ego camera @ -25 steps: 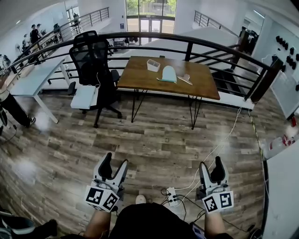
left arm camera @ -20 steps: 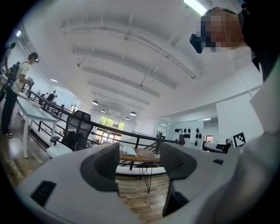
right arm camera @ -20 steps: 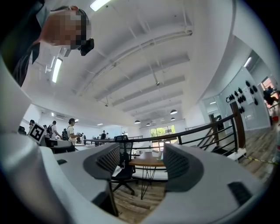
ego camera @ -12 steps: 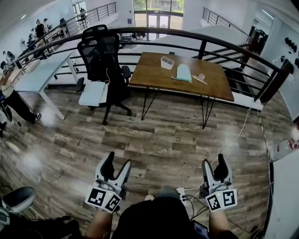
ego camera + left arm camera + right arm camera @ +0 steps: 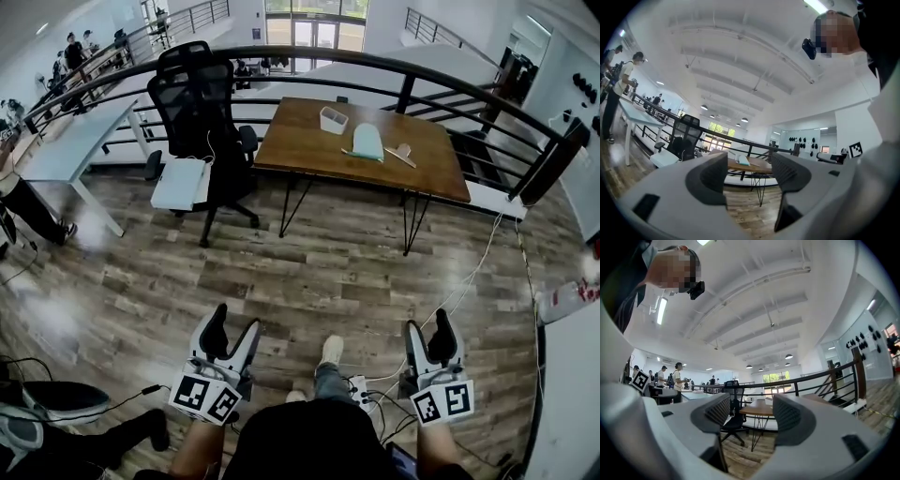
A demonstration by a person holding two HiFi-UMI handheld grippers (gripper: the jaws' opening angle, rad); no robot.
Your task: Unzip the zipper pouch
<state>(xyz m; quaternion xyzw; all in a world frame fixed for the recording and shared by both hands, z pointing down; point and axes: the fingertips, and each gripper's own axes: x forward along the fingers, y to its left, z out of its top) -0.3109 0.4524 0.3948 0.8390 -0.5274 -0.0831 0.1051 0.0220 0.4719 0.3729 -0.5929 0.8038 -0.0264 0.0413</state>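
The left gripper [image 5: 232, 328] is at the bottom left of the head view. Its jaws are spread wide and nothing is between them. The right gripper [image 5: 428, 330] is at the bottom right. Its jaws are apart too, but they are closing a little, with nothing between them. Both grippers are held low, close to the person's body, and point up the frame.

Just past the grippers, in the bottom middle, a foot [image 5: 330, 349] is out in front on the wood floor [image 5: 309, 272]. It was not stuck out like that a moment ago, and the room has slid a bit in the frame. I think the person is walking toward the desk [image 5: 291, 141].

The desk is in the upper middle, well apart from both grippers. The pouch [image 5: 367, 142] lies on it, a pale blue-green thing. A small white box [image 5: 334, 119] sits just up and left of it. A black chair [image 5: 197, 103] stands left of the desk, in the upper left. A dark rail [image 5: 441, 70] curves behind them all.

So the job has not begun. The pouch is untouched, and I cannot tell from here where its zipper is. The grippers must first get all the way to the desk.
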